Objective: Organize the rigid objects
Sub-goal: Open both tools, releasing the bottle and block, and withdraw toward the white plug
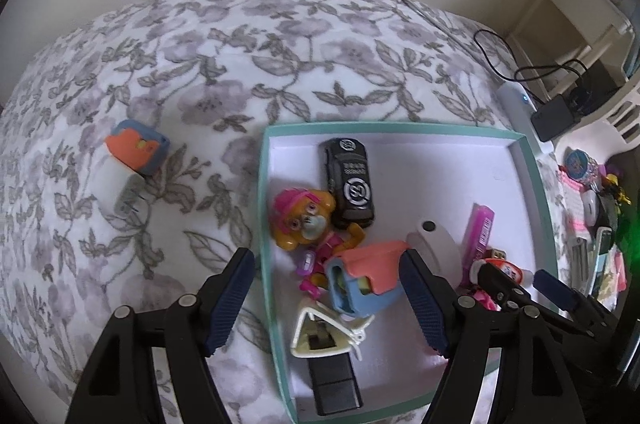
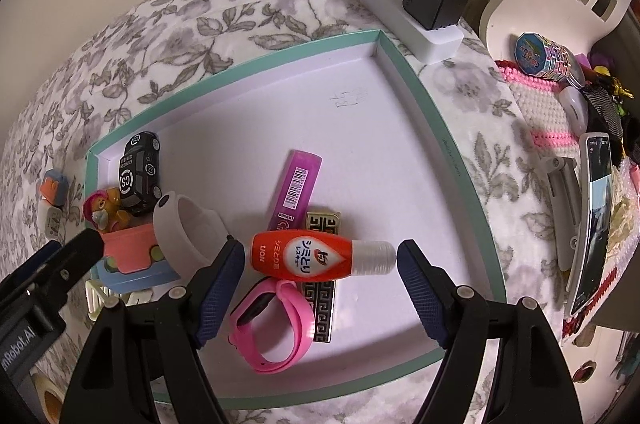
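Observation:
A teal-rimmed white tray (image 2: 436, 127) lies on the floral bedspread. It holds a black toy car (image 1: 352, 183), a pup figure (image 1: 306, 224), a white ring band (image 2: 188, 228), a purple case (image 2: 296, 183) and a pink wristband (image 2: 280, 328). My right gripper (image 2: 320, 284) is open, and a red-orange bottle (image 2: 304, 256) lies crosswise between its fingertips. My left gripper (image 1: 326, 300) is open around a blue and salmon toy (image 1: 364, 284) at the tray's left side. A second orange and blue toy (image 1: 136, 147) sits outside on the bedspread.
A cream clip (image 1: 320, 332) and a black block (image 1: 334, 384) lie in the tray's near corner. A white power strip (image 2: 420, 23) with a black adapter and cables sits behind the tray. To the right are a pink mat (image 2: 540, 103), a hair clip (image 2: 564, 191) and a phone (image 2: 592, 216).

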Motion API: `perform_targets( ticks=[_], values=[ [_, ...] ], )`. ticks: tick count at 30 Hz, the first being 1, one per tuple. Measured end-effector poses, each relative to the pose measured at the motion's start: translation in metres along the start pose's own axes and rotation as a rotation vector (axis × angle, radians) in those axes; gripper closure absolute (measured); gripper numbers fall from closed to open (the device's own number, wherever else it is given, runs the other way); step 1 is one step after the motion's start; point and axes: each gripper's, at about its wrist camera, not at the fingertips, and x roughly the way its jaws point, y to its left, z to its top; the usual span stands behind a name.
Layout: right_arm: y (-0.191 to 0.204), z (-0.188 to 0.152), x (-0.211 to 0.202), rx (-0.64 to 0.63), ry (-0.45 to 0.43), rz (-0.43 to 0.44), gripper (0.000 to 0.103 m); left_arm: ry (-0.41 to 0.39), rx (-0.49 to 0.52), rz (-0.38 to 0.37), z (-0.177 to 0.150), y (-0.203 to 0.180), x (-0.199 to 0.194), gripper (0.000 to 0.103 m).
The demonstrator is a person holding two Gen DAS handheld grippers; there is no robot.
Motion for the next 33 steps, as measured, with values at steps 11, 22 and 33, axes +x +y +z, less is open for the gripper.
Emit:
perform_targets(
  ticks=[11,22,33],
  values=[
    [0.001,0.001,0.001,0.005,-0.013,0.005,0.019,-0.022,-0.058,0.060,0.004,0.020,-0.002,0.004],
    [0.004,0.001,0.001,-0.013,-0.021,0.001,0.019,-0.038,-0.111,0.112,0.004,0.036,0.000,0.000],
    [0.004,0.002,-0.004,-0.009,-0.030,0.019,0.019,-0.032,-0.107,0.127,0.003,0.037,0.002,0.000]
  ],
)
